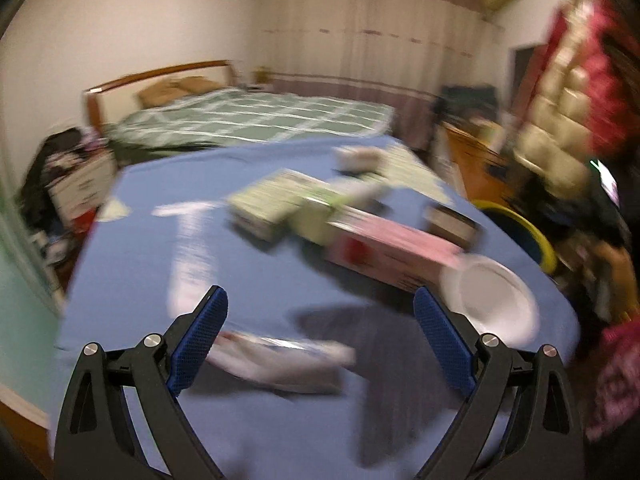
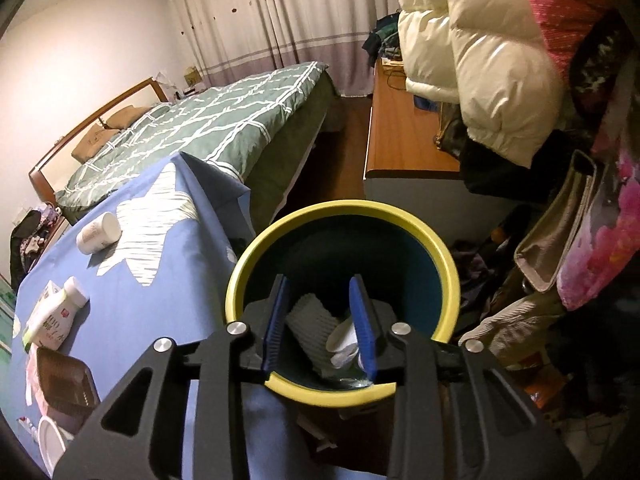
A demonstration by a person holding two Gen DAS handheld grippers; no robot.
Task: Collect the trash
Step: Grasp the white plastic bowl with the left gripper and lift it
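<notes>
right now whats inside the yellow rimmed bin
In the yellow-rimmed dark bin: a grey ribbed sleeve and crumpled white paper. The right gripper hides anything beneath.

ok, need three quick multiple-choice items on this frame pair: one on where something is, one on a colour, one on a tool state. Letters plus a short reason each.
1. Where is the right tool?
A. Over the open bin
B. Over the green bed
C. Over the wooden desk

2. What colour is the rim of the bin?
A. Red
B. Yellow
C. White

3. How does the left tool stand?
A. Shut on a bottle
B. Shut on a plate
C. Open, holding nothing

Answers:
1 A: in the right wrist view its blue fingers frame the bin's mouth, with trash visible inside below them.
2 B: the rim is yellow around a dark teal inner wall.
3 C: in the left wrist view the fingers are spread wide over the blue cloth, nothing between them; the white plate lies beside the right-hand finger.
</notes>
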